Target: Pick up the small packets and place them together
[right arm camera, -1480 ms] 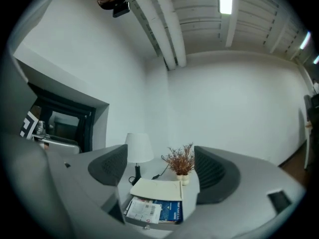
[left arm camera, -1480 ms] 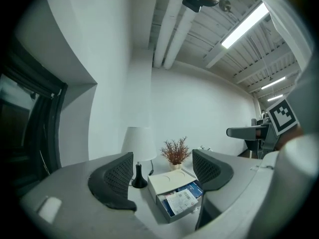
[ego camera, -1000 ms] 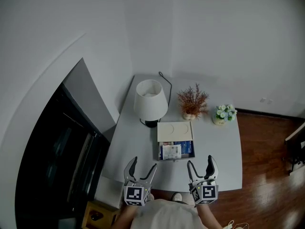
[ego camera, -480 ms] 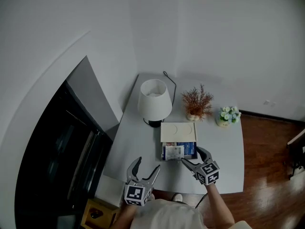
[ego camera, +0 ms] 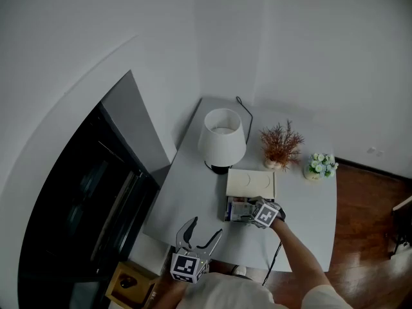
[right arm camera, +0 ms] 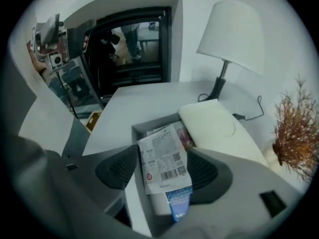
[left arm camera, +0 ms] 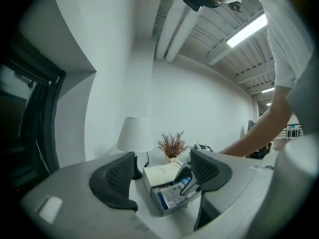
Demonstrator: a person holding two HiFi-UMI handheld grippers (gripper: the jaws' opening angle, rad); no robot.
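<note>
White walls corner a pale table [ego camera: 187,205], with dark glass [ego camera: 77,198] off to its left. Along the back stand a lamp [ego camera: 222,140], a dried plant [ego camera: 280,145] and a small pot of flowers [ego camera: 320,166]. Just in front of the lamp lies an open box [ego camera: 228,211], its cream lid [ego camera: 250,184] lying flat on the far side, touching it. The packets sit loosely stacked inside the box: a white packet [right arm camera: 162,161] printed with a barcode lies on top, and a blue packet [right arm camera: 178,203] pokes out from under its near end.

The right gripper [right arm camera: 160,172] tips steeply down into the box at the end of a bare arm [ego camera: 299,256]. Its jaws have just been closing and now stand on either side of the white packet, pads right at its long edges. The packet still lies flat on the stack, unbuckled, so the grip is not yet clenched.

The left gripper [left arm camera: 162,175] hovers over the table's near edge, well apart from the box and pointing roughly level toward it. Its jaws are spread wide with nothing between them
</note>
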